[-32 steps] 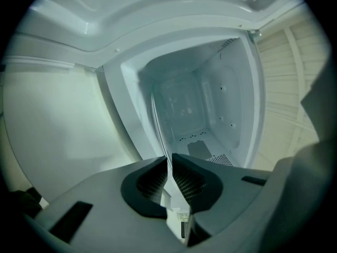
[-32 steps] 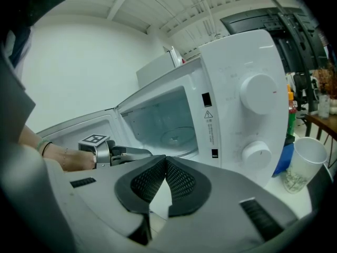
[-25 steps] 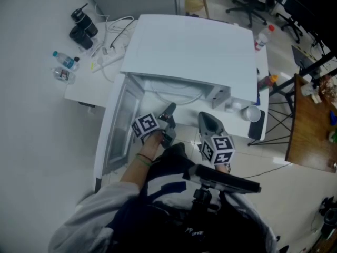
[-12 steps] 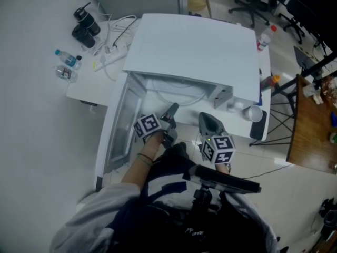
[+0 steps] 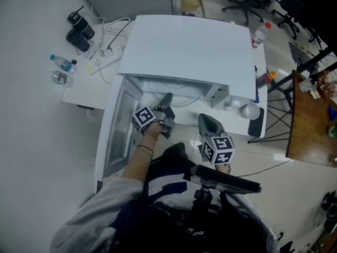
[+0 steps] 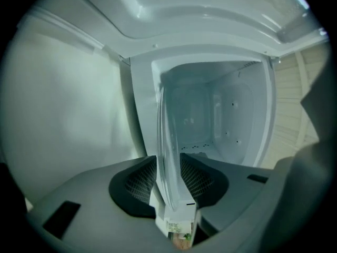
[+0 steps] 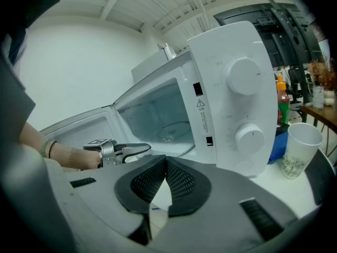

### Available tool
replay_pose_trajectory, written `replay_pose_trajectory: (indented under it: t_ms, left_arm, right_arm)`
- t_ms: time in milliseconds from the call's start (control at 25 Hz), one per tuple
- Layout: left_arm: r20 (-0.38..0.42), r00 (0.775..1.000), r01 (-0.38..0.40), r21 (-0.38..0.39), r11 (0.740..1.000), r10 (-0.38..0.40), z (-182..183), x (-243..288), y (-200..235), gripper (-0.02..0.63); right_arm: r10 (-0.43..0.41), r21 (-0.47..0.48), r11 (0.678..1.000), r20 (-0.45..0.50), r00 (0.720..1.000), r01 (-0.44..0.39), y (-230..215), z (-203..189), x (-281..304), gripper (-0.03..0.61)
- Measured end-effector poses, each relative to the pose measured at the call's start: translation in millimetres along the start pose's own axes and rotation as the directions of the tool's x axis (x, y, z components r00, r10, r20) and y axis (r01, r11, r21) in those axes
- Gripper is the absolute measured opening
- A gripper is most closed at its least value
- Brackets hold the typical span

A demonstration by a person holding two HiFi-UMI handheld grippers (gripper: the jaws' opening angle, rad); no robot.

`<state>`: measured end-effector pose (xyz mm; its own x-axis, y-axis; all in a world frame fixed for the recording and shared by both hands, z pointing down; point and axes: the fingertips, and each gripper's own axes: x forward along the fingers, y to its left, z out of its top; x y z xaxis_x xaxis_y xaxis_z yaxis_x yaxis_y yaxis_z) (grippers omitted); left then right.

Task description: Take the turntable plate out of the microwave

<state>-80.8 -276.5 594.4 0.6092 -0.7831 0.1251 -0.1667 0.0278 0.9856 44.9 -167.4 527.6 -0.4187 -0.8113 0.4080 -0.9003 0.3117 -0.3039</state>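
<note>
The white table (image 5: 89, 90) carries the microwave (image 5: 189, 51) close to its near edge, so the cavity can be reached from where the person stands. Its door (image 5: 118, 125) hangs wide open to the left, leaving the mouth clear. The turntable plate (image 7: 169, 131) lies flat on the cavity floor, not yet lifted. The left claw (image 6: 167, 165) is rolled onto its side and reaches level into the mouth, which sets one jaw above and one below the plate's near rim. Its jaws are opening, and the glass edge stands between the pads without being pinched, as far as I can see. That roll looks chosen so a flat plate can be taken by its rim. The right claw (image 7: 165, 167) is clenched on nothing and hangs to the right, before the control panel (image 7: 239, 104), out of the way
</note>
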Motion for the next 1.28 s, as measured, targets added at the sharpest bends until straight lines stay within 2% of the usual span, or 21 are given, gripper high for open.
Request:
replay_pose_trajectory:
  t_ms: [80,160,200,400,600,640,720,800,880,1040,1160,1200,1280]
  left_arm:
    - [0.020,0.999,0.046,-0.028,0.999,-0.046,4,7,-5,0.119]
    - [0.034,0.997,0.067,-0.032,0.997,-0.066,5,9,-5,0.042]
    - [0.035,0.997,0.075,-0.029,0.997,-0.074,3,8,-5,0.028]
    - [0.000,0.995,0.104,-0.039,0.994,-0.104,-9,-4,-8,0.025]
    - [-0.016,0.995,0.096,-0.061,0.994,-0.097,-17,-18,-9,0.022]
    - [-0.023,0.995,0.096,-0.062,0.993,-0.097,-18,-21,-9,0.022]
    - [-0.030,0.994,0.099,-0.063,0.993,-0.101,-19,-28,-11,0.021]
    - [-0.031,0.994,0.105,-0.067,0.992,-0.107,-20,-33,-13,0.018]
    - [-0.036,0.994,0.105,-0.066,0.992,-0.107,-21,-36,-13,0.018]
    - [-0.029,0.994,0.101,-0.074,0.992,-0.103,-20,-41,-11,0.018]
    - [-0.029,0.994,0.106,-0.062,0.992,-0.108,-17,-46,-11,0.018]
    - [-0.033,0.993,0.111,-0.068,0.991,-0.114,-18,-47,-11,0.018]
    - [-0.043,0.991,0.121,-0.087,0.989,-0.125,-22,-48,-13,0.018]
  right_arm:
    - [-0.006,0.003,1.000,-0.003,1.000,0.006,-1,-1,0,-0.003]
    - [-0.009,0.005,1.000,-0.006,1.000,0.009,-1,-1,0,-0.003]
    - [-0.009,0.005,1.000,-0.008,1.000,0.009,-1,-2,0,-0.003]
    - [0.019,0.015,1.000,-0.044,0.999,-0.018,6,-14,7,-0.003]
    - [0.122,0.168,0.981,-0.122,0.985,-0.101,16,-41,27,0.000]
    - [0.136,0.193,0.975,-0.139,0.981,-0.108,16,-48,30,0.019]
    - [0.163,0.258,0.959,-0.167,0.972,-0.116,15,-60,35,0.105]
    - [0.205,0.362,0.922,-0.160,0.966,-0.136,16,-63,39,0.141]
    - [0.239,0.447,0.880,-0.130,0.962,-0.159,15,-59,42,0.150]
    - [0.291,0.489,0.848,-0.109,0.951,-0.203,18,-54,48,0.163]
    - [0.330,0.552,0.795,-0.046,0.943,-0.252,24,-46,47,0.163]
    - [0.330,0.559,0.789,-0.038,0.943,-0.254,25,-43,47,0.163]
    - [0.310,0.549,0.803,-0.052,0.949,-0.232,23,-42,51,0.163]
